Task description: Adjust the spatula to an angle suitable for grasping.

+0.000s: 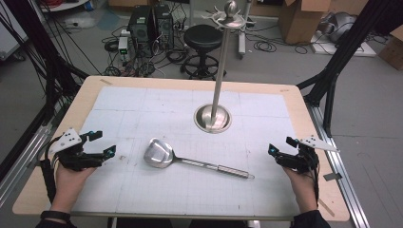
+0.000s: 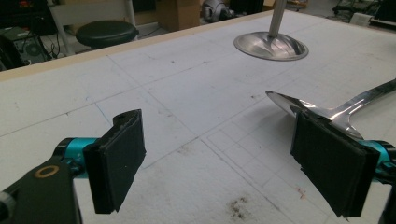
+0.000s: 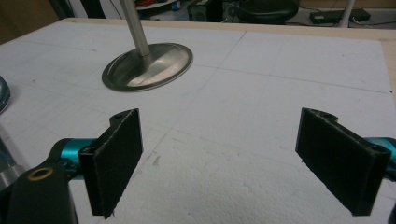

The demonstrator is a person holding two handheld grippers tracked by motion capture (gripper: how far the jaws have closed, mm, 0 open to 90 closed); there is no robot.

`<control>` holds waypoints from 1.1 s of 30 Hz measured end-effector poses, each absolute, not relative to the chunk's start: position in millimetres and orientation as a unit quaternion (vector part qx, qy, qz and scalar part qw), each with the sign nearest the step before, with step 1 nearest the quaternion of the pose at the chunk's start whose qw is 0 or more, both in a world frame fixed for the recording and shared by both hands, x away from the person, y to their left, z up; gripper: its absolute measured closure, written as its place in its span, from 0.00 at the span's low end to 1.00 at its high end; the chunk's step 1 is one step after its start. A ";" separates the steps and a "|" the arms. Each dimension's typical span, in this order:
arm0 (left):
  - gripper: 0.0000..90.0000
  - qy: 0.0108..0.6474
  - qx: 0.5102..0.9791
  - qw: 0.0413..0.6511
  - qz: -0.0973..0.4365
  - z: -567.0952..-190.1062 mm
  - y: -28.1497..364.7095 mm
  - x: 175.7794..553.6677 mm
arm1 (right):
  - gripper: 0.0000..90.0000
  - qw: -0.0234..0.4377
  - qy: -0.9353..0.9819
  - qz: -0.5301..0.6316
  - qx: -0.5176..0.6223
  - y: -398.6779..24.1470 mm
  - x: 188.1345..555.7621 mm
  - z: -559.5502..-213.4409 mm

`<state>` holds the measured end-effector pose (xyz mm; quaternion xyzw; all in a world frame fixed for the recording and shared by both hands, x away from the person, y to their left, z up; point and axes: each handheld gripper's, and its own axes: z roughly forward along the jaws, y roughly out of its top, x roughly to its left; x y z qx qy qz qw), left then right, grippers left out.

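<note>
One ladle [image 1: 190, 160] lies flat on the white mat [image 1: 142, 190], a little nearer the person than the middle of the table [image 1: 85, 90]. Its bowl [image 1: 158, 153] points left, and its handle [image 1: 223, 169] runs right and slightly toward the person. Nothing touches it.

One metal stand [image 1: 219, 71] rises upright behind the ladle, its round base [image 1: 212, 118] resting on the mat well apart from the bowl. A hooked crown [image 1: 230, 16] sits at its top.

Two grippers flank the ladle, one in each hand. The left gripper [image 1: 105, 143] hovers near the left edge of the mat, jaws spread wide with nothing between them; in the left gripper view the ladle bowl [image 2: 299, 106] shows just past its right jaw. The right gripper [image 1: 280, 145] is held near the right edge, beyond the handle's end, its jaws likewise spread and empty.

One black stool [image 1: 203, 38] stands on the floor beyond the table.
</note>
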<state>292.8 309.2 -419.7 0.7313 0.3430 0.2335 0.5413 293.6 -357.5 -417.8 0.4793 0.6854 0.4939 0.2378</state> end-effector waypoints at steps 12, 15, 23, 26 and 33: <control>0.20 0.345 0.732 0.540 0.230 -421.2 310.0 292.2 | 0.16 0.237 0.687 0.495 0.477 -356.8 295.0 -418.0; 0.20 0.344 0.732 0.542 0.230 -420.6 310.1 291.3 | 0.16 0.235 0.686 0.498 0.476 -356.7 295.1 -417.8; 0.20 0.341 0.734 0.540 0.231 -420.2 310.2 290.9 | 0.15 0.234 0.687 0.505 0.467 -354.3 295.6 -415.0; 0.20 0.340 0.733 0.542 0.232 -419.7 310.7 290.4 | 0.15 0.232 0.690 0.508 0.460 -351.1 296.0 -412.2; 0.20 0.341 0.729 0.547 0.230 -418.4 311.9 289.0 | 0.14 0.222 0.696 0.519 0.444 -340.1 297.5 -404.3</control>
